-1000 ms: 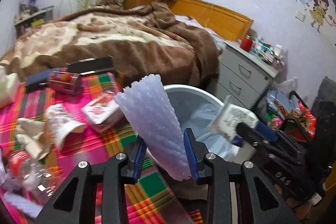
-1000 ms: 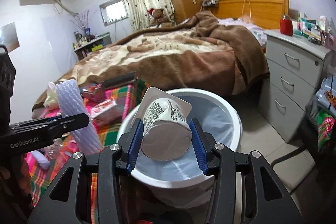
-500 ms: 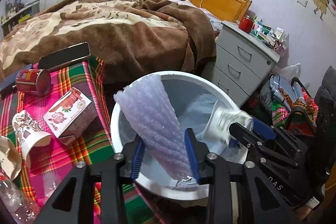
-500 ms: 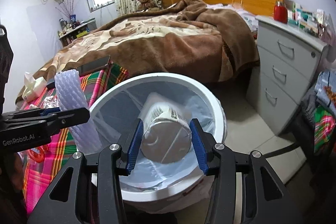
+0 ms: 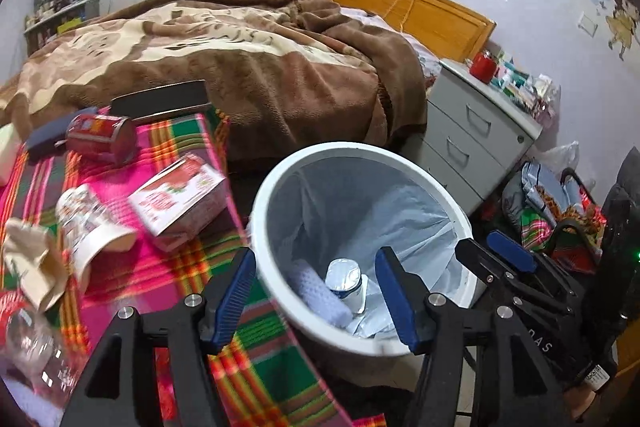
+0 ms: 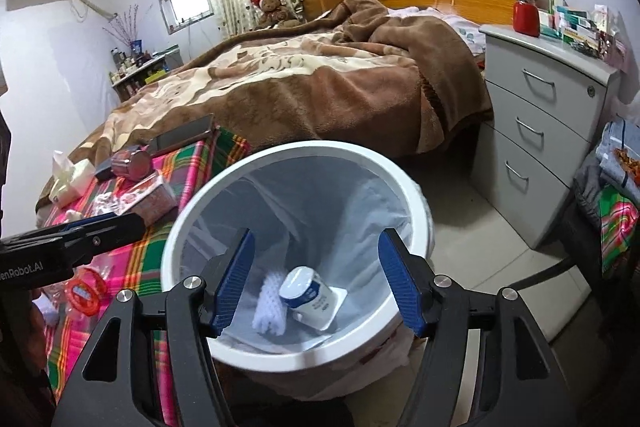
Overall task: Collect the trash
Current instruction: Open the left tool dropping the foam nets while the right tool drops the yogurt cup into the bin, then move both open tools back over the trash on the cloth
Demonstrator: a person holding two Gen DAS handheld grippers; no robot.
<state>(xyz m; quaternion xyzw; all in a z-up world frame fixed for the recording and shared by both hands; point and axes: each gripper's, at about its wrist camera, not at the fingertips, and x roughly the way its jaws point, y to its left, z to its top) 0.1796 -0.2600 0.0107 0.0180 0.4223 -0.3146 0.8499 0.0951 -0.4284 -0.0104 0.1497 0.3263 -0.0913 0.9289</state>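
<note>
In a bedroom beside a plaid cloth, both the left gripper and right gripper gape empty over the bin, where 2 pieces, foam sleeve and cup, lie; next, probably fetch the carton near the cloth's bin-side edge.

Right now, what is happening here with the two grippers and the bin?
A person is collecting trash with two handheld grippers. Both the left gripper and the right gripper hang open and empty above the white plastic bin. A white foam net sleeve and a small white yogurt cup lie inside. More litter waits on the pink plaid cloth.
</note>
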